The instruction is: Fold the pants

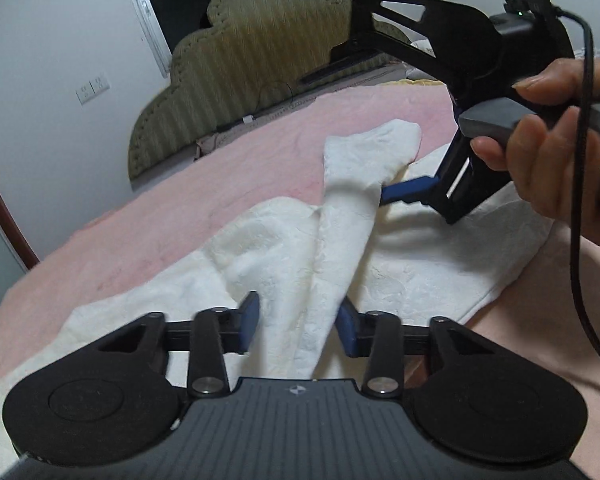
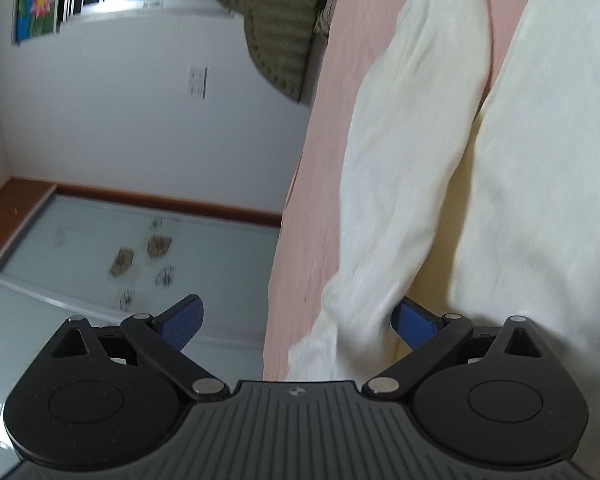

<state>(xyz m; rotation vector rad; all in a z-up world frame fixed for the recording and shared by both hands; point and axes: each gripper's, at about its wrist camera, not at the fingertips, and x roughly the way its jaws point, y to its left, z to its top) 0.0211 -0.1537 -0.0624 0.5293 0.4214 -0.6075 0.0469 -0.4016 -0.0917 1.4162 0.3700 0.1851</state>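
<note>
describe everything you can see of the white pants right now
The white pants are a soft, textured, crinkled fabric spread on the pink bed cover. One leg is lifted and drawn diagonally across the rest, which lies rumpled and mostly flat. The left gripper has its blue pads on either side of the raised strip with gaps showing; the right gripper meets the same strip farther up, its jaws spread wide in its own view. Waistband and hems cannot be told apart.

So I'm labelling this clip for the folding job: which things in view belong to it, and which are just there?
Part of the job:
- white pants
- left gripper, open around a raised fold
- right gripper, open, with cloth between its fingers
- pink bedspread under the pants

Just there:
- headboard
- wall sockets
- flower picture
</note>
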